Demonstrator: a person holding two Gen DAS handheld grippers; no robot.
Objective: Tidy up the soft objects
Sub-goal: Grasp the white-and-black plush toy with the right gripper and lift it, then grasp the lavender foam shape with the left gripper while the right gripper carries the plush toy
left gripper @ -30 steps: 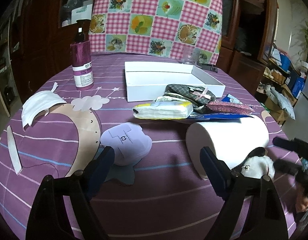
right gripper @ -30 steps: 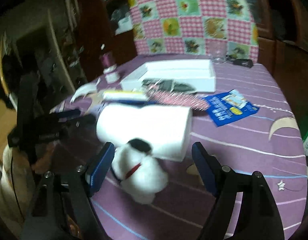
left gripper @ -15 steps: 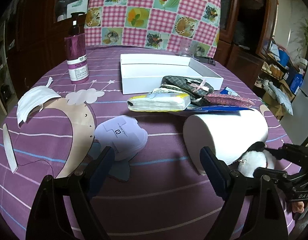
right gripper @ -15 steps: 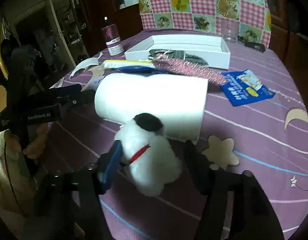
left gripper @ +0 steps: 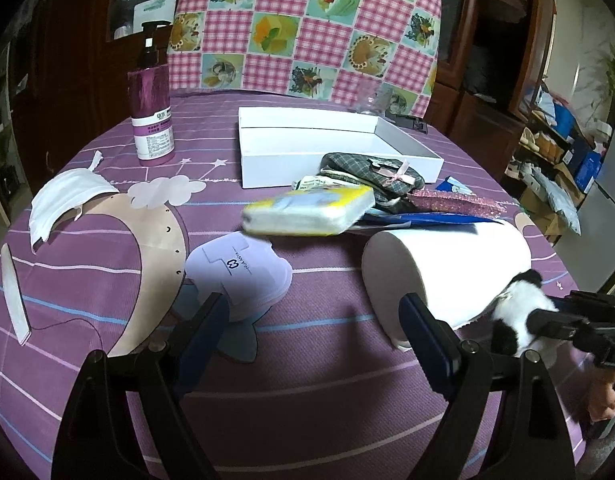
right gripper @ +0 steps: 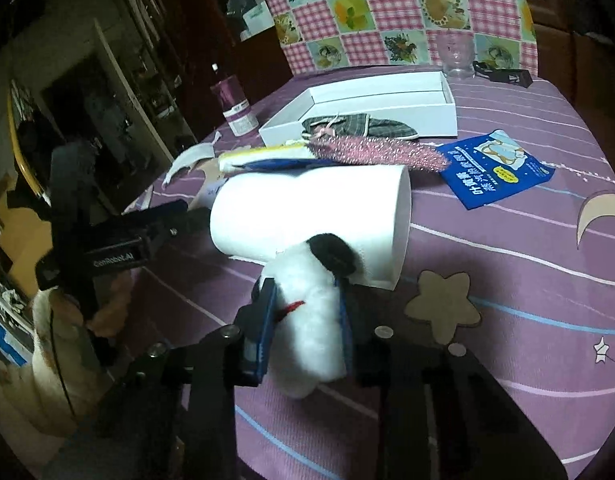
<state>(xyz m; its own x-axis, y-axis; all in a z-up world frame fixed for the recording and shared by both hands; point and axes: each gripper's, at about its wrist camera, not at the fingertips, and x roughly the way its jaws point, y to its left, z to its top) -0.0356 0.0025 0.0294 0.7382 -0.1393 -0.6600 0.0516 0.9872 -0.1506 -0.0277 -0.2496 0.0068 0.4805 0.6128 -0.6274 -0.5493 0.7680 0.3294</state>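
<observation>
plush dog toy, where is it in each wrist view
Left wrist: plush dog toy at the right edge, against the near end of the paper towel roll, pinched by the right gripper.
Right wrist: plush dog toy low centre, between the fingers.
Shared landmark: white box.

We see the plush toy [right gripper: 307,316] only partly, its sides covered by the right gripper [right gripper: 303,320] jaws. The booklet [left gripper: 411,220] lies mostly hidden under the tissue pack [left gripper: 307,216].
</observation>
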